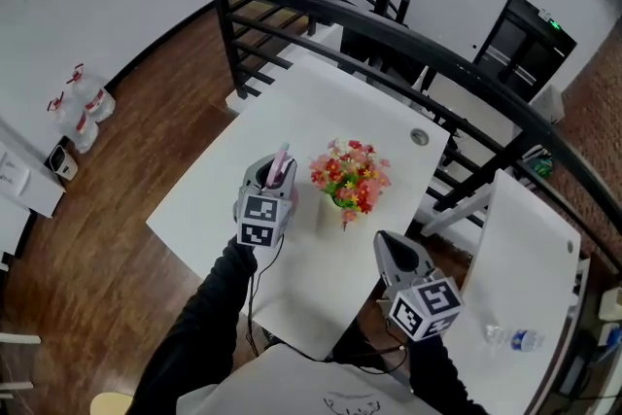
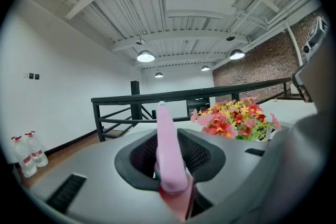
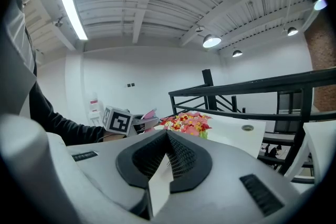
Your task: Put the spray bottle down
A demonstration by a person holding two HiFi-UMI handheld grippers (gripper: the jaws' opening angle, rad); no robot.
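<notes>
My left gripper (image 1: 276,174) hovers over the white table (image 1: 292,107), just left of a pot of red, pink and yellow flowers (image 1: 350,176). It is shut on the pink spray bottle (image 1: 282,160), whose long pink top (image 2: 167,149) sticks up between the jaws with a red part below it. The bottle's lower body is hidden. My right gripper (image 1: 396,250) is near the table's front right edge, its jaws together with nothing in them (image 3: 167,136). In the right gripper view the left gripper (image 3: 137,123) and the bottle (image 3: 149,113) show beside the flowers (image 3: 186,122).
A black railing (image 1: 389,29) runs behind and to the right of the table. A second white table (image 1: 525,248) stands at the right with a water bottle (image 1: 515,340) on it. Bottles (image 1: 83,102) stand on the wood floor at the left.
</notes>
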